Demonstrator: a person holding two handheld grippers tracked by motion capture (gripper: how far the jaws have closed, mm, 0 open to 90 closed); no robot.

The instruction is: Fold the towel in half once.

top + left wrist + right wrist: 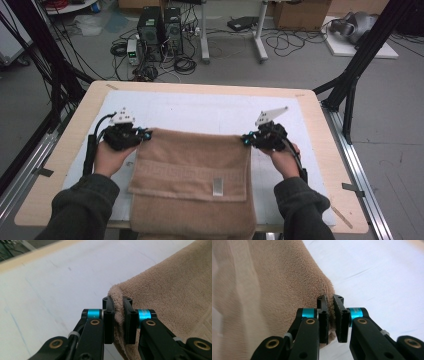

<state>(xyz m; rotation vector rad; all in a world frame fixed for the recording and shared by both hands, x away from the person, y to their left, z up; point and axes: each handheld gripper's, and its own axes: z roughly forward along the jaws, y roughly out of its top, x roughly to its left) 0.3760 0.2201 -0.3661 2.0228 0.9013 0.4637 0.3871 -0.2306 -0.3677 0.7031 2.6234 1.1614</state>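
Tan terry cloth forms the towel (192, 175), which is draped over the near half of the worktop (320, 130), its lower part hanging past the near edge. A white mat (200, 110) covers most of the worktop, and the towel lies on it. The far edge of the towel is held up at its 2 corners, stretched between the 2 claws.

The left claw (145, 134) is seen at the far left corner of the towel, gripped by the left hand (112, 155). In the left gripper view the left claw (117, 320) is closed narrowly on that corner: a fold of cloth is pinched between the 2 black pads and bulges out above them, while the rest of the towel (172, 297) spreads off to one side.

The right claw (247, 140) is seen at the far right corner of the towel, gripped by the right hand (285, 160). In the right gripper view the right claw (331, 317) is likewise closed narrowly on cloth, with a thin fold of the towel (269, 290) clamped between its pads.

A woven band runs across the towel parallel to its far edge, and a small grey label (218, 186) is seen just below that band, toward the right claw's side. Beyond the far edge of the worktop, computer towers (160, 30) and tangled cables lie on the floor (300, 65).
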